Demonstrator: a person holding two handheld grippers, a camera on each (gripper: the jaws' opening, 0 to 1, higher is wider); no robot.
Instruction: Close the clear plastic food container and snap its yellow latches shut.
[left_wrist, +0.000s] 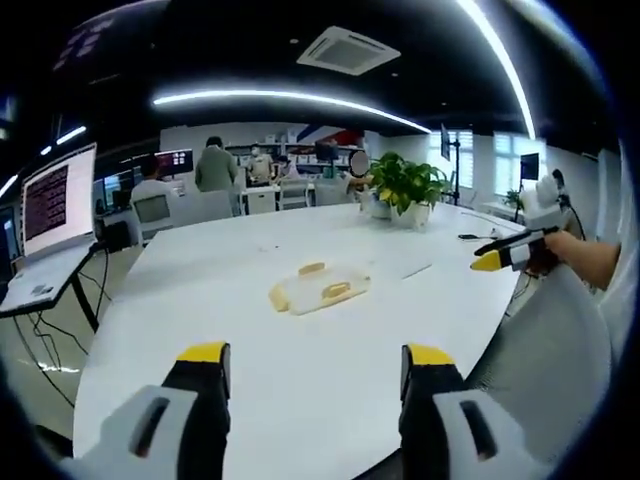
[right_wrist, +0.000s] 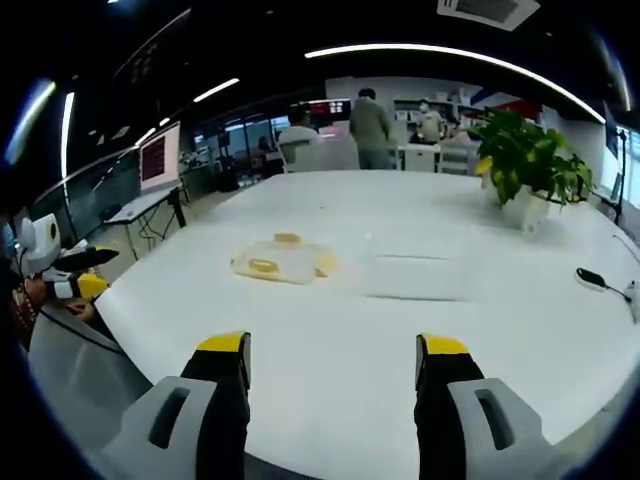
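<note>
Left gripper view first: the left gripper (left_wrist: 315, 375) hangs over the near edge of the white table (left_wrist: 220, 300) with its yellow-tipped jaws spread wide and nothing between them. The clear plastic food container (left_wrist: 318, 288) lies out in the middle of the table, well apart from the jaws, with yellow latches (left_wrist: 336, 290) showing on it. I can't tell whether the lid is seated or just lying there. Over on the right you can see the right gripper (left_wrist: 492, 258) held in a person's hand, off the table's edge and also nowhere near the box. A potted plant (left_wrist: 405, 185) stands at the far side.

Right gripper view: the right gripper's jaws are wide apart and empty too, low over the near edge. The container sits further in and a bit left, and just right of it lies a flat clear sheet (right_wrist: 415, 275), maybe a lid, hard to say. The plant is far right, and the left gripper peeks in at the left edge.

My guess is that both tools are held back and open because the approach hasn't started, and the box sits central so either side can reach a latch.
</note>
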